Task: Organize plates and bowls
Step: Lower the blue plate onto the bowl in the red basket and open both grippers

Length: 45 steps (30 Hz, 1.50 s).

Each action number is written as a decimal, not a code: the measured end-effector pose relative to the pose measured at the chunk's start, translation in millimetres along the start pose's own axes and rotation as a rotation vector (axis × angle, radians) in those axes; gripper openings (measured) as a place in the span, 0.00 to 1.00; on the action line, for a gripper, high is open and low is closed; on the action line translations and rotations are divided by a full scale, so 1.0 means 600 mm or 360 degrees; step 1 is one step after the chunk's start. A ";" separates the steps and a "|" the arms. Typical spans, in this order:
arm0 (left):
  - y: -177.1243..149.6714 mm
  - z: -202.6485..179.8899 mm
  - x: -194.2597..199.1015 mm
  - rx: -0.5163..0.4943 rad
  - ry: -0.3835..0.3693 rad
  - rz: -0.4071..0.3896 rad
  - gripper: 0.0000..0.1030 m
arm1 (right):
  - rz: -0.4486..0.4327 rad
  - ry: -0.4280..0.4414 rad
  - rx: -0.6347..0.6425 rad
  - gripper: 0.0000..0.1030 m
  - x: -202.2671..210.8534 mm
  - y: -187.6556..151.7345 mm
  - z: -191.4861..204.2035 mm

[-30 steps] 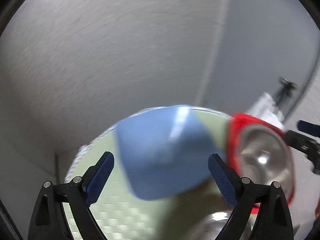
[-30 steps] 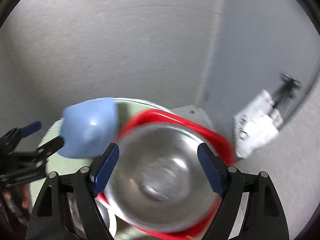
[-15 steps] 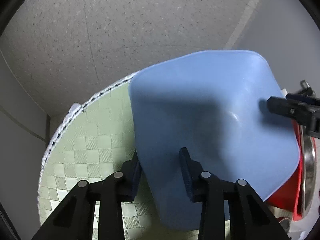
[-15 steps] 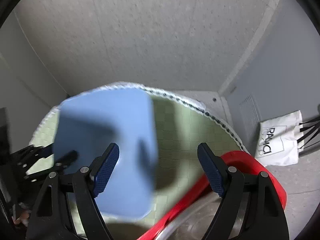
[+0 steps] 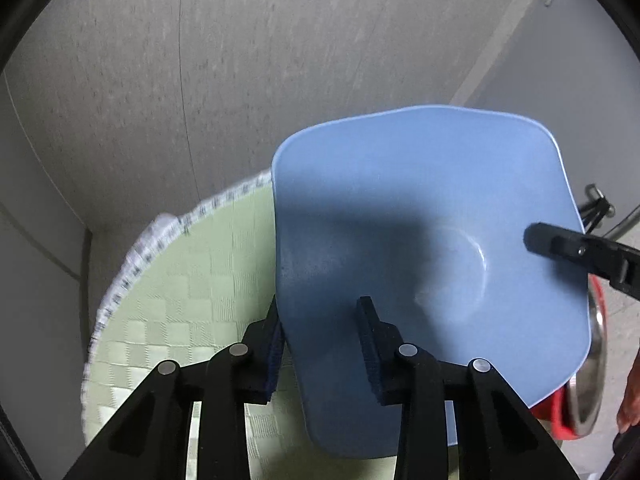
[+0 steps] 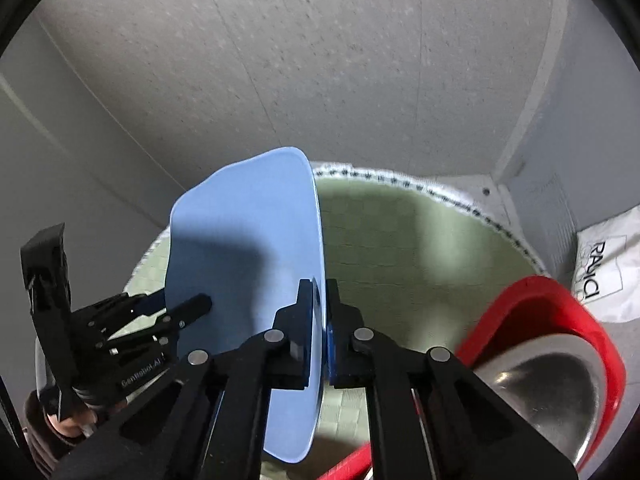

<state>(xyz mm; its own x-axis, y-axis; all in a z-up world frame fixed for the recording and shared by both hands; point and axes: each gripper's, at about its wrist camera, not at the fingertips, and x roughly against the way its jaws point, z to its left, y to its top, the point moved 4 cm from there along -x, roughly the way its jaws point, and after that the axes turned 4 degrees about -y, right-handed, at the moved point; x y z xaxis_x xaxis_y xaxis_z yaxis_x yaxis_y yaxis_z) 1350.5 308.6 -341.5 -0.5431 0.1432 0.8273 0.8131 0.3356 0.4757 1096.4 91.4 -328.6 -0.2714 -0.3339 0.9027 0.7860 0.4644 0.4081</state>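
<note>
— Two tools grip one dish? Where is it?

— Yes. A blue square plate [image 5: 420, 216] is held tilted on edge above a round green woven placemat [image 5: 180, 304]. The left tool [image 5: 320, 344] is clenched on the plate's near rim, one finger behind the plate, the other on its face. The right tool [image 6: 319, 320] pinches the opposite rim, its jaws nearly closed with only the thin edge between them.

— Does each camera see the other tool?

— The left wrist view catches one black finger [image 5: 560, 242] of the right tool lying on the plate's right side. The right wrist view shows the left tool [image 6: 176, 312] reaching in from the far side of the plate [image 6: 244, 252].

— What lies around?

— A steel bowl [image 6: 548, 396] sits in a red square bowl [image 6: 560, 304] at the right of the placemat [image 6: 408, 240]; whether they touch the plate I cannot tell. A white bag with black lettering [image 6: 600, 272] lies beyond, near a grey wall [image 6: 320, 60].
</note>
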 end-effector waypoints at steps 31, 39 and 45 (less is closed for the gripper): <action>-0.101 -0.428 0.020 -0.0552 0.0018 0.0041 0.28 | -0.0097 -0.0175 -0.0353 0.17 0.162 -0.233 -0.272; -0.117 -0.440 0.018 -0.0593 0.0042 0.0033 0.34 | -0.0077 -0.0195 -0.0359 0.21 0.150 -0.250 -0.272; -0.128 -0.432 0.051 -0.0623 -0.0006 -0.0006 0.60 | -0.0132 -0.0208 -0.0386 0.48 0.168 -0.261 -0.266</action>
<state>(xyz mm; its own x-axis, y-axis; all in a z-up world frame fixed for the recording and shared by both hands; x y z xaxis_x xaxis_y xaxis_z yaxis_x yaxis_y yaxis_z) 1325.7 46.0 -275.4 -0.5465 0.1461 0.8246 0.8291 -0.0443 0.5574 1034.5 -145.7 -323.2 -0.3970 -0.2469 0.8840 0.8639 0.2248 0.4507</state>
